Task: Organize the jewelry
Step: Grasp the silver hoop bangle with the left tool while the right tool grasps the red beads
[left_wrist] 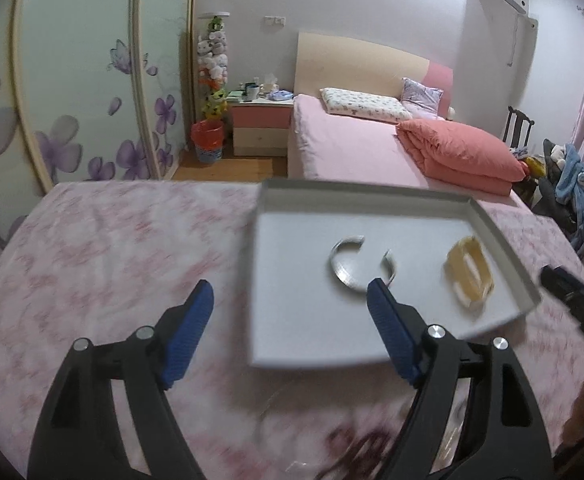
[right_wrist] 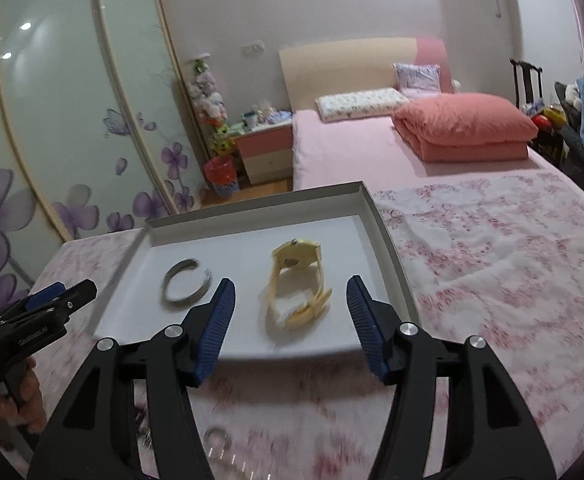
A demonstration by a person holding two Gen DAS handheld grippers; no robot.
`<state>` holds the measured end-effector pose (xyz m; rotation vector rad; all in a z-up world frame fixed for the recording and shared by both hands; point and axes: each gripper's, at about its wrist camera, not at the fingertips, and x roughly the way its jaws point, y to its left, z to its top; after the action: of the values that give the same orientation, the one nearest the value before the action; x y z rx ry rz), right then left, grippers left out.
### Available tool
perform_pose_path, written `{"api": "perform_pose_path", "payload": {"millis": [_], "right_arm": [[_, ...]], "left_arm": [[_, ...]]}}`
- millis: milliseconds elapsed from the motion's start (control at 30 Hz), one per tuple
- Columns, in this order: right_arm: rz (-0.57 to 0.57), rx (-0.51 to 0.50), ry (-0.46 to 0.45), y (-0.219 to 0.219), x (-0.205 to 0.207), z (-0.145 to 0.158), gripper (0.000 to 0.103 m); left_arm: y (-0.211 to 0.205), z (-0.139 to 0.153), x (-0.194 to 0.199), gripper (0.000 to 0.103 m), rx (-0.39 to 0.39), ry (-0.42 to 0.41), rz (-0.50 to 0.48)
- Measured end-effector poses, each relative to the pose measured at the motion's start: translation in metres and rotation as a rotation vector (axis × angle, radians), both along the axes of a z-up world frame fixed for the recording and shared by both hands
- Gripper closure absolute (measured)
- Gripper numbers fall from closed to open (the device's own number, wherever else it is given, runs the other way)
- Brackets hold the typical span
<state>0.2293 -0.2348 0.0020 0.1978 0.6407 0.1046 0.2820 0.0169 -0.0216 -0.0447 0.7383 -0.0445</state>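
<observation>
Both tools, left [left_wrist: 290, 286] & right [right_wrist: 290, 282]: black plastic frames, ribbed blue pads [right_wrist: 216, 326], silver round screws [right_wrist: 407, 328].

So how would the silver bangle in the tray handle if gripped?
The bangle looks like a thin open metal cuff, so probably stiff and light. Lying flat on the smooth tray, it may slide when nudged. Its thin rim probably offers little to pinch.
</observation>
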Motion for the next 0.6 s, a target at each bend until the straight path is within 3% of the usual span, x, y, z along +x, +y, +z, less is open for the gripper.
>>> {"api": "perform_pose_path", "payload": {"millis": [300, 600], "right_arm": [[0.041, 0.014, -0.003, 0.009, -0.058, -0.010, 0.040], [0.055, 0.013, 0.024, 0.014, -0.071, -0.021, 0.040]], "left_arm": [[0.023, -0.041, -0.032, 0.026, -0.014, 0.162, 0.006], [-0.016, -0.063, -0.019, 0.021, 0.044, 0.231, -0.026]]}}
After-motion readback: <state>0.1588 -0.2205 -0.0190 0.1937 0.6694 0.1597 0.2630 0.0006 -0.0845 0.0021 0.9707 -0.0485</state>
